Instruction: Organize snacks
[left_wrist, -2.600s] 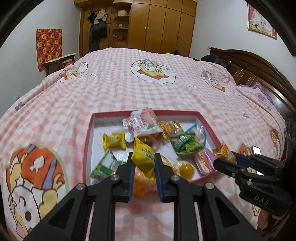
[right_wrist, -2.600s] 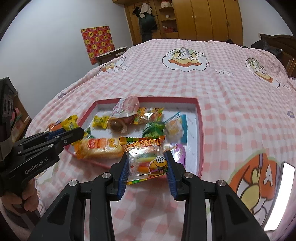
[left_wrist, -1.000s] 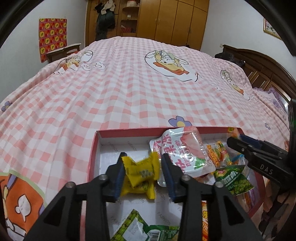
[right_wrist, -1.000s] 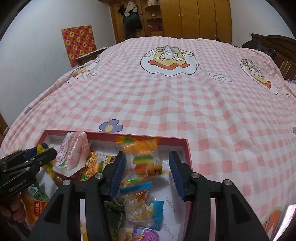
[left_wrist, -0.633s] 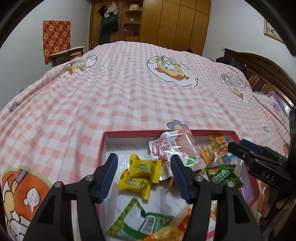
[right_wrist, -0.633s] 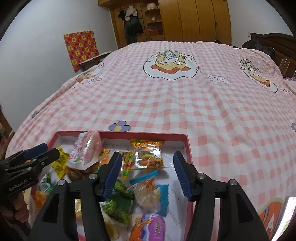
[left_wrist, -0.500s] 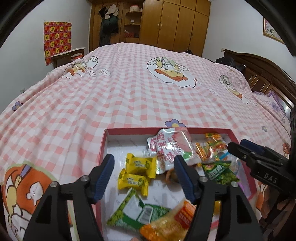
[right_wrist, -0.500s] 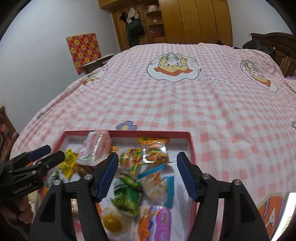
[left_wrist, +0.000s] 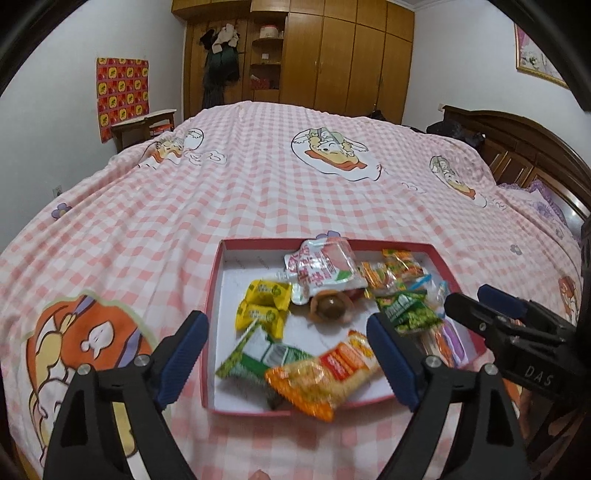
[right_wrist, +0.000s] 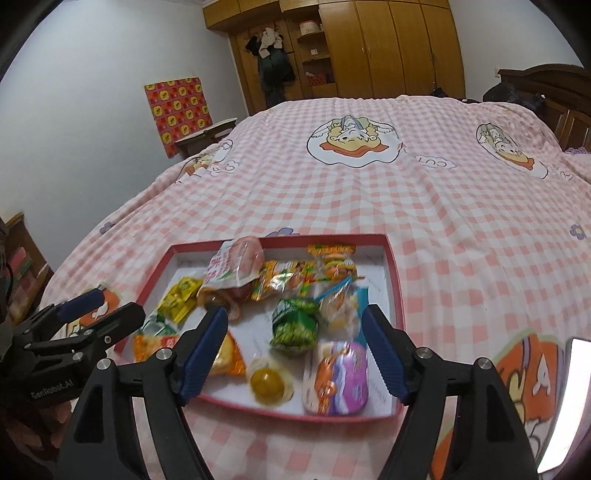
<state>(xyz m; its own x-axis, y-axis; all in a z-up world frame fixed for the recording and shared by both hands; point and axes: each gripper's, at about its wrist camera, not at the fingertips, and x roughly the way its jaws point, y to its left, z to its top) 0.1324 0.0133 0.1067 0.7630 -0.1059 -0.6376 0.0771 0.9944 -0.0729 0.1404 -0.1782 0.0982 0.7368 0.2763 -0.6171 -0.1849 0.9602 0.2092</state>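
- snacks gathered in a red-rimmed box (left_wrist: 212, 295) on the pink checked bed (left_wrist: 258, 192), likely so the loose packets stay together on the soft cover.
- inside the box: two yellow candies (left_wrist: 264, 308) toward its left wall, a white pouch (left_wrist: 321, 267) leaning at the far wall, a green bag (left_wrist: 406, 314) near the middle, an orange packet (left_wrist: 325, 373) at the near edge with a corner hanging over the rim.
- from the right wrist view, also a jelly cup (right_wrist: 267, 382) and a purple packet (right_wrist: 338, 373) by the near wall of the box.
- left gripper (left_wrist: 288, 356) poised above the near-left corner of the box, fingers (left_wrist: 183, 349) spread wide, grasping nothing.
- right gripper (right_wrist: 291, 347) poised above the near edge of the box, fingers (right_wrist: 380, 349) likewise released and empty.
- both tilted down and forward at the box, side by side, each visible at the edge of the other's view.
- nothing loose seen on the bed around the box, so probably close to finished; the overhanging orange packet may want a nudge inward.
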